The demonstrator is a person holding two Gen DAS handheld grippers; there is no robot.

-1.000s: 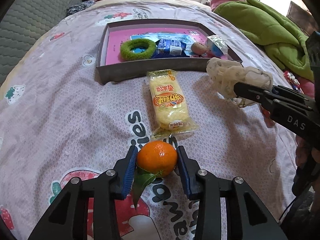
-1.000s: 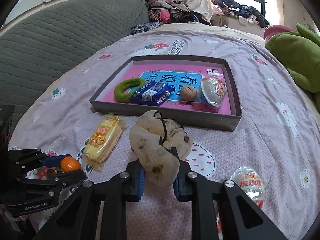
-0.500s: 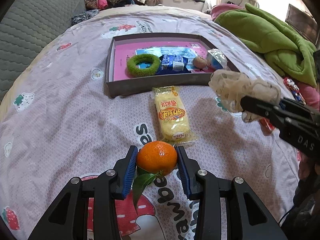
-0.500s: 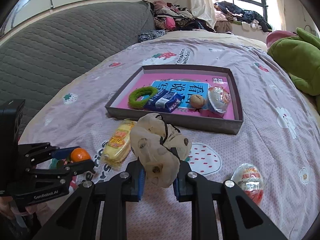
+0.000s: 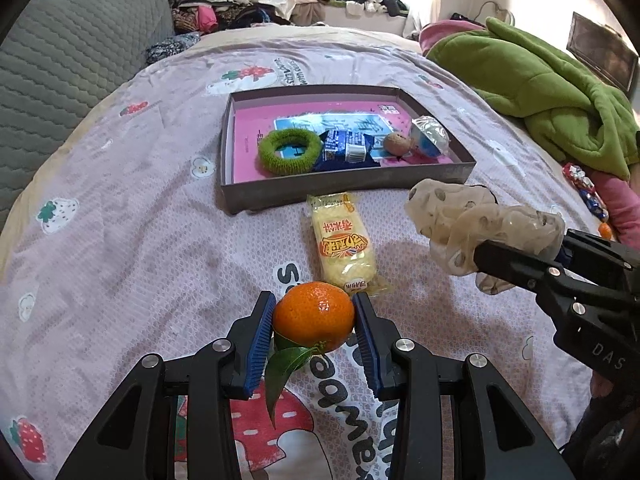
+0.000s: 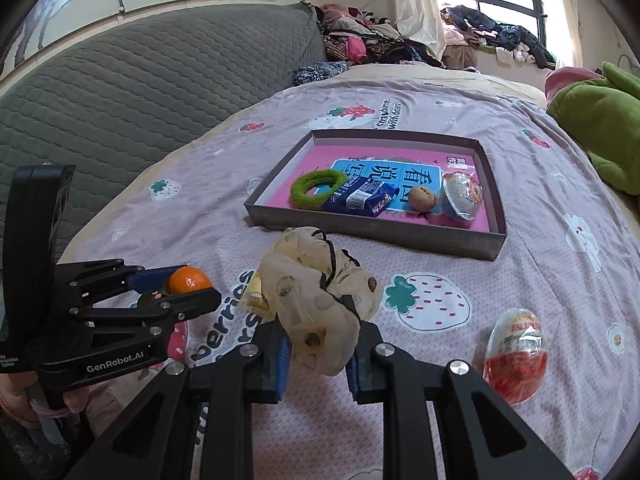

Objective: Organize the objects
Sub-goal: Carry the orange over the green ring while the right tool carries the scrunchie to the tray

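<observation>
**Bed-top inventory: two items gripped, tray part-filled**

Left gripper (image 5: 314, 334): clenched on a mandarin orange (image 5: 314, 317), which is pinched between the blue pads; a green leaf (image 5: 285, 372) is seen hanging beneath the fruit. The orange is held above the strawberry-print bedsheet (image 5: 132, 248), on the near side.

Right gripper (image 6: 318, 364): clamped on a beige spotted scrunchie (image 6: 318, 304), whose bunched fabric is squeezed between the blue pads and bulges out above them. It is held clear of the sheet, nearer than the tray.

Grey tray with pink floor (image 5: 340, 190): set on the sheet beyond both grippers. Contained along its near side, left to right: a green fuzzy hair ring (image 5: 290, 151), a blue snack packet (image 5: 346, 151), a walnut (image 5: 397, 144), and a clear-domed wrapped toy (image 5: 430, 138).

Yellow wrapped cake (image 5: 344, 242): laid on the sheet between the orange and the tray's near wall, just short of that wall.

Red-and-white foil-wrapped egg (image 6: 516, 356): laid on the sheet to the right of the right gripper, well apart from the tray.

Green blanket (image 5: 552, 100): heaped at the far right.

Grey quilted headboard (image 6: 140, 92): at the left.
</observation>
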